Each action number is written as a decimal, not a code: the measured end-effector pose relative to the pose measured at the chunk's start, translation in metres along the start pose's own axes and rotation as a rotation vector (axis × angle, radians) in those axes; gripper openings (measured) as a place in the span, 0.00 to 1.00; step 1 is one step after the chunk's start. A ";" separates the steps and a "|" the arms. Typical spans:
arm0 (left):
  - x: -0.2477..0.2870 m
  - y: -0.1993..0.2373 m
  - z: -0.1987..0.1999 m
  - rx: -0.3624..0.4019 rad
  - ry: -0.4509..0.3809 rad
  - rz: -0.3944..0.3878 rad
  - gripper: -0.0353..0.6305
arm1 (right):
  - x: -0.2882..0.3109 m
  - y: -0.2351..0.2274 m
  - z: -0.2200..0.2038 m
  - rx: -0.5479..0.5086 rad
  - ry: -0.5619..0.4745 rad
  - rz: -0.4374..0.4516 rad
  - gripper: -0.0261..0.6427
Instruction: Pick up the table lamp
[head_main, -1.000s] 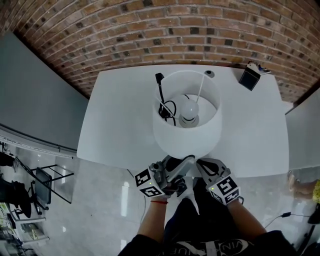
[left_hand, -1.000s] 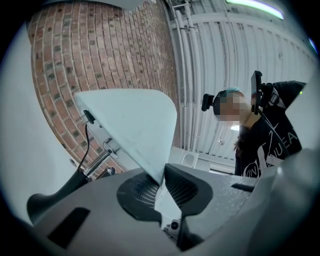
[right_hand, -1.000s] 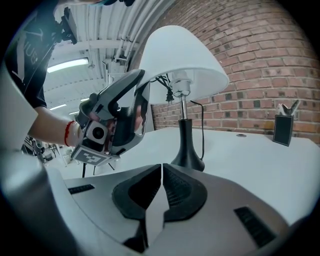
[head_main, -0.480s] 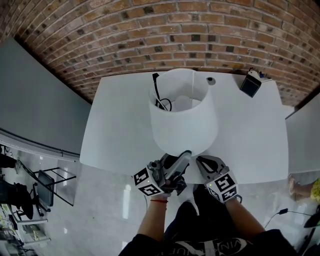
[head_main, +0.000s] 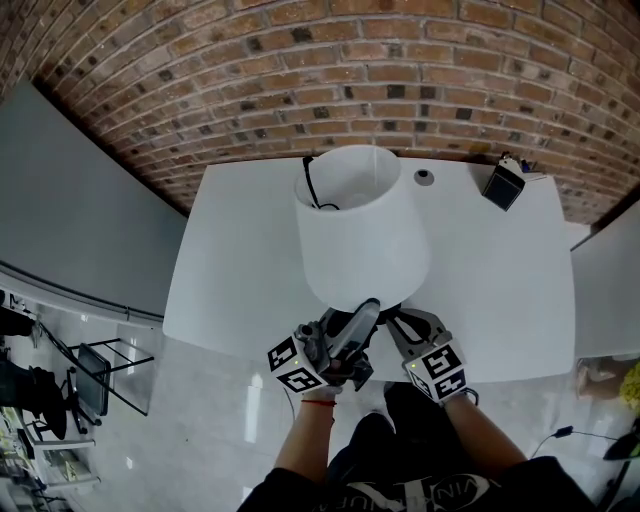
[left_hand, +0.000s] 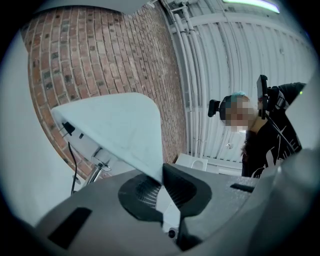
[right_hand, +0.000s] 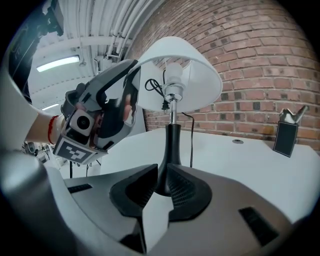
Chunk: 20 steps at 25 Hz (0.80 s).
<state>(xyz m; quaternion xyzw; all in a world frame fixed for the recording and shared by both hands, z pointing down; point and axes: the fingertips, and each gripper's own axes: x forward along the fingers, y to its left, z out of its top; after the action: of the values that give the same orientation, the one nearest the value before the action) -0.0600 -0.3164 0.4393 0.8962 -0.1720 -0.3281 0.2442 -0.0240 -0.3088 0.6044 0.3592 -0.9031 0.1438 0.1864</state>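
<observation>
Table lamp (head_main: 362, 240) is at the near edge of the white table (head_main: 230, 260), with a brick wall (head_main: 300, 60) behind it. Left gripper (left_hand: 161, 176): jaws closing, pads pinching the lower rim of the white shade (left_hand: 115, 125). Right gripper (right_hand: 161, 189): jaws opening, black stem (right_hand: 170, 145) in the gap between the pads, can't tell if they touch it.

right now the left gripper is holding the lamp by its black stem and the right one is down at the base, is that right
No: the left gripper is closing on the rim of the white lampshade, not the black stem; the left gripper view shows it. The right gripper is indeed down at the base, jaws opening with it between them.
</observation>
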 end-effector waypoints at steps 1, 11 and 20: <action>0.001 0.001 0.002 0.001 0.000 0.001 0.08 | 0.002 -0.002 0.003 0.004 -0.003 -0.002 0.10; 0.013 0.014 0.012 0.012 0.002 0.019 0.08 | 0.035 -0.021 0.019 0.012 0.036 -0.039 0.23; 0.021 0.022 0.018 0.015 0.020 0.025 0.08 | 0.065 -0.027 0.031 0.019 0.086 -0.059 0.27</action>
<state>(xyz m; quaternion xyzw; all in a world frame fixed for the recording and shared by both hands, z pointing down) -0.0606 -0.3505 0.4288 0.8989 -0.1831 -0.3150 0.2433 -0.0564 -0.3787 0.6087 0.3810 -0.8819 0.1622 0.2256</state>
